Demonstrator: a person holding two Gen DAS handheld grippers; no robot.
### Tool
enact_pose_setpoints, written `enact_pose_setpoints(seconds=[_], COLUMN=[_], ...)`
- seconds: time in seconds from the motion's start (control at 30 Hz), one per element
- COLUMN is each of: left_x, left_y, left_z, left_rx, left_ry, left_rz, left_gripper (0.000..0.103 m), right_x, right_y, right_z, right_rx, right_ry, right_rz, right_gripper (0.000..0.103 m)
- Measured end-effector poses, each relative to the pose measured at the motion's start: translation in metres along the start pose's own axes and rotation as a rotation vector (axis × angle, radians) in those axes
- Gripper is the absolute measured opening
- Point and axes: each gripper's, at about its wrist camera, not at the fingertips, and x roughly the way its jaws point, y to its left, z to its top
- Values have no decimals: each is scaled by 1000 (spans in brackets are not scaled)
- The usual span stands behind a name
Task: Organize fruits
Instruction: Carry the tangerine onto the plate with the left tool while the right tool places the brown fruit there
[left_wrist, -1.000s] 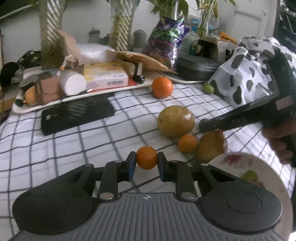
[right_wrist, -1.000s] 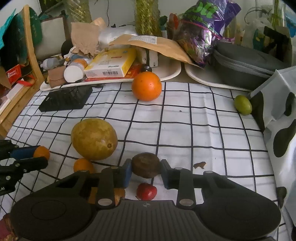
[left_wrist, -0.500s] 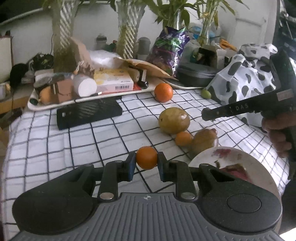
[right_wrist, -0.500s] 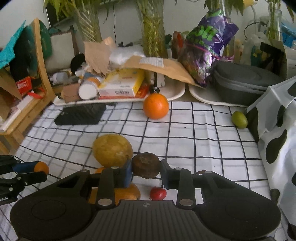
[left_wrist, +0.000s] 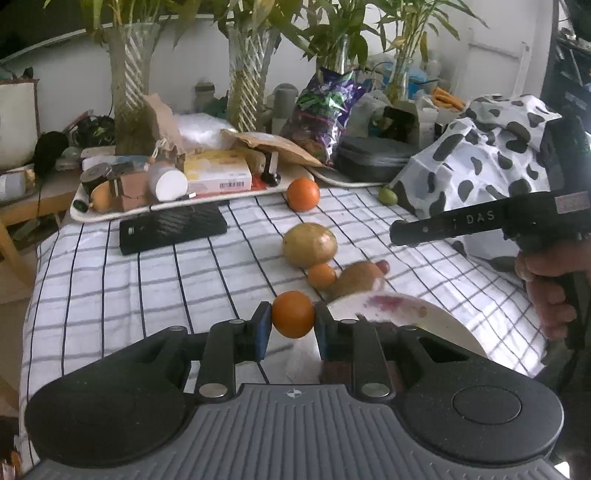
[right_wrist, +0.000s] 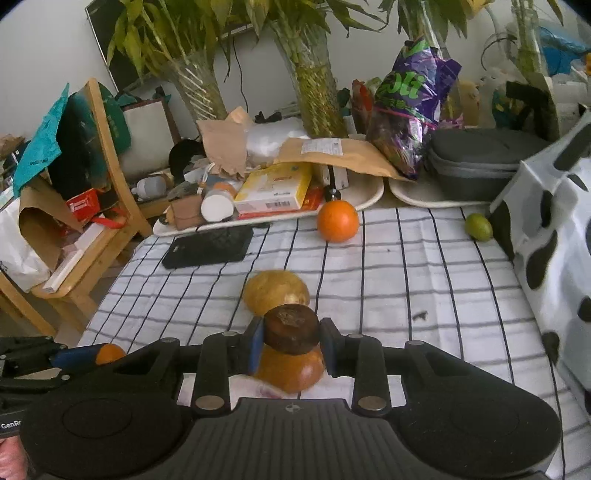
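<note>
Left claw (left_wrist: 292, 325) pinches a smooth round tangerine (left_wrist: 293, 314); right claw (right_wrist: 291, 347) clamps a wrinkled brown fruit (right_wrist: 291, 329).

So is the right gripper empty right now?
No, the right gripper is shut on a dark brown fruit, pinched between its two fingers above the checked tablecloth.
</note>
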Motion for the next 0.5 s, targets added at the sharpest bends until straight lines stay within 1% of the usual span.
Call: enact_pose_setpoints(seconds=[0.2,0.5], left_x=[-17,-28], left_y=[-26,-53], left_z=[-10,-34], left_rx=[10,33], left_ry=[-2,26], left_rz=[-1,-14], left_gripper=[24,24], right_x=[-25,-48], right_y=[6,25], right_z=[-20,-56], right_rx=[-15,-82], right_ry=[13,69], right_rz=[19,27], right_gripper=[33,33])
